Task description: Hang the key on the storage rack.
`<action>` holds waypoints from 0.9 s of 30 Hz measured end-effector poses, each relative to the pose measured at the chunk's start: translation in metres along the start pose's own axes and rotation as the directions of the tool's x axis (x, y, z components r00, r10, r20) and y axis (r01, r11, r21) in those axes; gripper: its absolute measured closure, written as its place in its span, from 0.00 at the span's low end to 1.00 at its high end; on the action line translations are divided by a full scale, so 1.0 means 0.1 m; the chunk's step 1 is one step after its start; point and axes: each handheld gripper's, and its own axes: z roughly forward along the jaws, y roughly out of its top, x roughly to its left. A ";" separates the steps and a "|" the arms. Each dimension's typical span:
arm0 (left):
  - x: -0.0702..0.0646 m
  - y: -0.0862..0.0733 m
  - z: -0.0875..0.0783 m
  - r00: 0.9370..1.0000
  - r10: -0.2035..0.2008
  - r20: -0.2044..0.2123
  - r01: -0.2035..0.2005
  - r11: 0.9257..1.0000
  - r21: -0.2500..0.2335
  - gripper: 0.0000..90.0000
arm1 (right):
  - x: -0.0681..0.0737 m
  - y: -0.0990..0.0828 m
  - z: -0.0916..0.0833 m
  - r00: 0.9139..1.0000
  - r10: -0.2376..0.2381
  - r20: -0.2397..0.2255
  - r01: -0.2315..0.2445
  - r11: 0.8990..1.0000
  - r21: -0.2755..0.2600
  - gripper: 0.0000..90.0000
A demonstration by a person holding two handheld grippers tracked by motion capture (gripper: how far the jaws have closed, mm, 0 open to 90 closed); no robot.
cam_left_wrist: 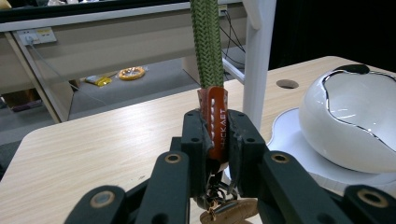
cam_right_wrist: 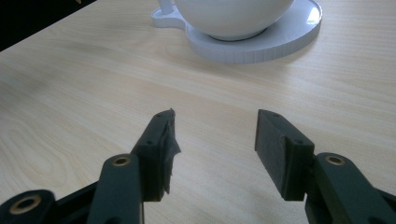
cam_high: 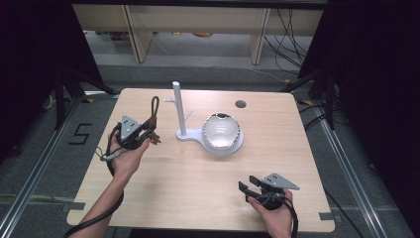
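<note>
Wooden table, left gripper clamping keychain

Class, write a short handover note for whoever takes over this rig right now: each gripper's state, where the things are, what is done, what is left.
Left gripper: shut on the orange leather tab of the green braided rope keychain, held upright above the table, left of the white stand.
Right gripper: open, empty, low over the wooden table near its front edge.
White post stand with pegs and white bowl sit on one white base, mid-table.
Done: keychain picked up.
Left: probably hanging its loop on a peg.
</note>
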 end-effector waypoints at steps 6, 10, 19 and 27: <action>-0.01 0.00 0.04 1.000 0.025 -0.016 -0.025 1.000 0.008 0.86 | 0.00 0.00 0.00 1.000 0.005 -0.006 -0.005 1.000 -0.005 0.54; -0.03 0.01 0.07 0.999 0.034 -0.019 -0.034 0.999 0.011 0.86 | 0.00 -0.01 0.01 1.000 0.002 -0.006 -0.002 1.000 -0.006 0.54; -0.09 0.04 0.11 0.996 0.085 -0.027 -0.085 0.996 0.015 0.86 | -0.03 -0.01 0.02 0.999 -0.034 -0.003 0.034 0.999 -0.010 0.54; -0.17 0.07 0.09 0.988 0.151 -0.036 -0.151 0.989 0.005 0.86 | -0.03 -0.01 0.02 0.999 -0.034 -0.004 0.034 0.999 -0.011 0.54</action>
